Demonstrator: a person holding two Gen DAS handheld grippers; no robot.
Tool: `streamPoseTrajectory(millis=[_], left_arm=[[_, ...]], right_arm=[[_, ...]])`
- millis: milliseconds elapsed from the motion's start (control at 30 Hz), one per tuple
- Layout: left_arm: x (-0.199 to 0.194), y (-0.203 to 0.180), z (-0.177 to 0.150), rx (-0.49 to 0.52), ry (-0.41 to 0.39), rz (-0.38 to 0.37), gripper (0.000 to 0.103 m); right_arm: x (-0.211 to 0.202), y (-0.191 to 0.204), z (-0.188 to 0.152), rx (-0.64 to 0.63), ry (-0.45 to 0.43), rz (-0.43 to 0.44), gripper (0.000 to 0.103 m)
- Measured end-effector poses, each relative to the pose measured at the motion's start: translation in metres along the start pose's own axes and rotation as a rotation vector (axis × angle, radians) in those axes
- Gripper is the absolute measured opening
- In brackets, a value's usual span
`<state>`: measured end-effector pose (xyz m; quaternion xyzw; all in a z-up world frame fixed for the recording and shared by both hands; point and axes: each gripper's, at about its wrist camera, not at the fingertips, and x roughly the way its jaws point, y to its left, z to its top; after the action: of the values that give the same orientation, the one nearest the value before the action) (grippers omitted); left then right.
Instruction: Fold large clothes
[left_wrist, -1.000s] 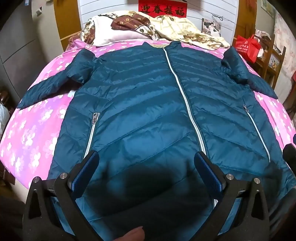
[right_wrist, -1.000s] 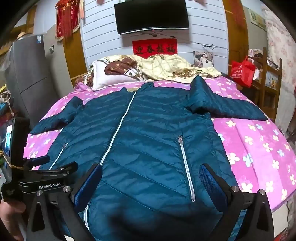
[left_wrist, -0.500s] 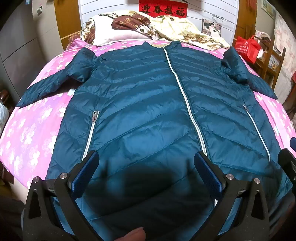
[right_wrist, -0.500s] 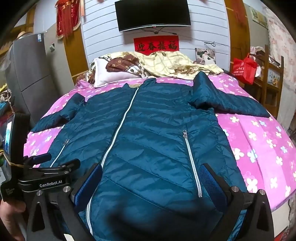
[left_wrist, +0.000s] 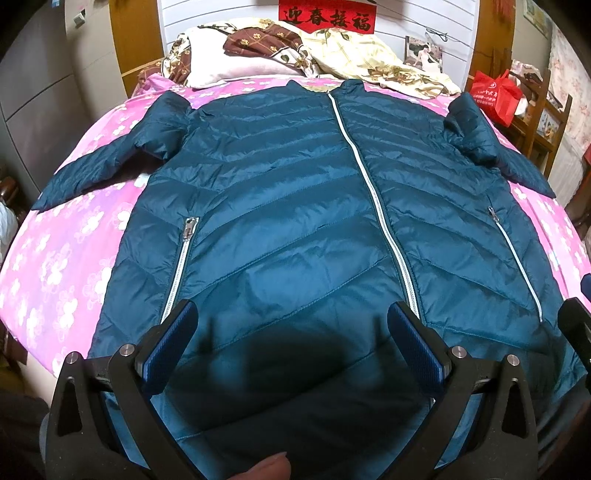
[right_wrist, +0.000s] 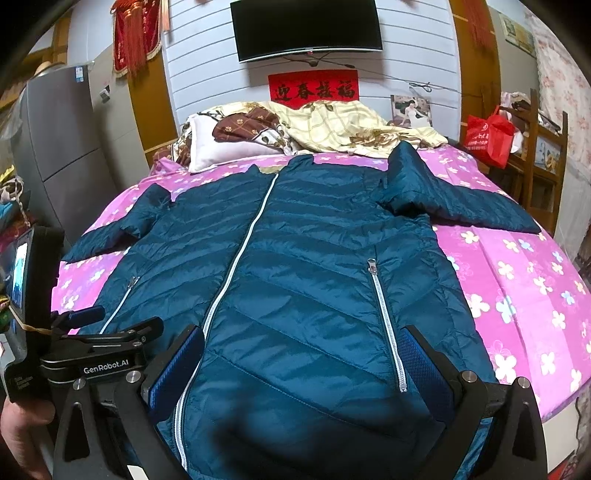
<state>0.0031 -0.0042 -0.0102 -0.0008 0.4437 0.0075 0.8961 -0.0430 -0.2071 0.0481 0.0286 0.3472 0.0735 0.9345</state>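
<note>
A teal quilted down jacket (left_wrist: 288, 206) lies front up, zipped, on a pink flowered bed (left_wrist: 62, 266), sleeves spread out to both sides. My left gripper (left_wrist: 291, 325) hangs open above the jacket's hem, left of the white centre zip (left_wrist: 384, 221), holding nothing. In the right wrist view the same jacket (right_wrist: 303, 266) fills the bed, and my right gripper (right_wrist: 301, 347) is open over the hem between the centre zip (right_wrist: 236, 266) and the right pocket zip (right_wrist: 384, 317). The left gripper's body (right_wrist: 92, 354) shows at that view's left edge, held by a hand (right_wrist: 22, 421).
Pillows and a crumpled yellow quilt (right_wrist: 332, 125) lie at the head of the bed. A TV (right_wrist: 308, 27) hangs on the wall. A red bag (right_wrist: 487, 133) sits on wooden furniture at the right. A grey fridge (right_wrist: 55, 140) stands at the left.
Both grippers have crept slightly forward and lower over the hem; the jacket looks a little larger in both views. Neither gripper has changed its opening, and the jacket has not moved.
</note>
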Motion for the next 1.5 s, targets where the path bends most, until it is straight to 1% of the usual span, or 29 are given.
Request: streamPoseTrajectory(millis=[1133,1267,1433,1500], left_arm=[[0.004,0.008,-0.004,-0.017,0.008,0.004,0.103],[0.001,0.012,-0.001,-0.021,-0.005,-0.004,0.103],[-0.006,0.023,0.007,-0.045,-0.05,-0.013,0.103],[-0.007,0.028,0.011,-0.055,-0.059,-0.036,0.103]], right_arm=[[-0.001,0.006,0.0,-0.011,0.007,0.006,0.103],[0.002,0.005,0.001,-0.006,0.013,-0.007,0.103],[0.005,0.001,0.004,0.0,0.012,-0.005,0.103],[0.006,0.0,0.006,-0.004,0.009,-0.005,0.103]])
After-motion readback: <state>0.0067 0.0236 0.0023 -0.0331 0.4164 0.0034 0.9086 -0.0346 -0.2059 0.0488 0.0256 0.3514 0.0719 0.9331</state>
